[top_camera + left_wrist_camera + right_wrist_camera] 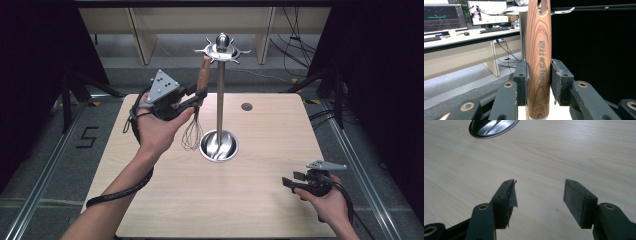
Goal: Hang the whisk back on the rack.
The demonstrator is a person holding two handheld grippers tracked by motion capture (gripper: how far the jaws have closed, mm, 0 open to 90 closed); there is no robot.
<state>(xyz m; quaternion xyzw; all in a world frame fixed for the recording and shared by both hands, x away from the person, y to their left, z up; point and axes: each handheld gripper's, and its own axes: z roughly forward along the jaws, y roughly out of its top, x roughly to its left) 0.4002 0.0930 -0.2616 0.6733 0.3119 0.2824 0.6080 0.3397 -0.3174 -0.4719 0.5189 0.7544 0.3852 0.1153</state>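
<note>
Up near the top centre of the high view, the left gripper (196, 96) is clamped on the wooden handle (203, 75) of a whisk (193, 131), holding it upright right beside the steel pole of the utensil stand (220, 100). The handle's top end sits at one of the hooks (202, 50) on the stand's crown, and the wire head hangs just left of the round base (219, 146), above the table (250, 190). In the left gripper view the pads (521, 80) press on both sides of the handle (538, 60), so that's a firm pinch.

The right gripper (295, 184) is parked low at the lower right of the frame, jaws spread wide with nothing between them; in the right gripper view the pads (580, 201) just frame bare tabletop.

What I'd worry about: I can't actually tell whether the handle's hole is on the hook or only next to it. If the grip opens while it's off, the whisk drops onto the base or the table. A sideways tug could also tip the stand, since it's tall on a small foot and nothing steadies it.

The hook contact is tiny in the high view, and the handle top is cut off in the left gripper view.
</note>
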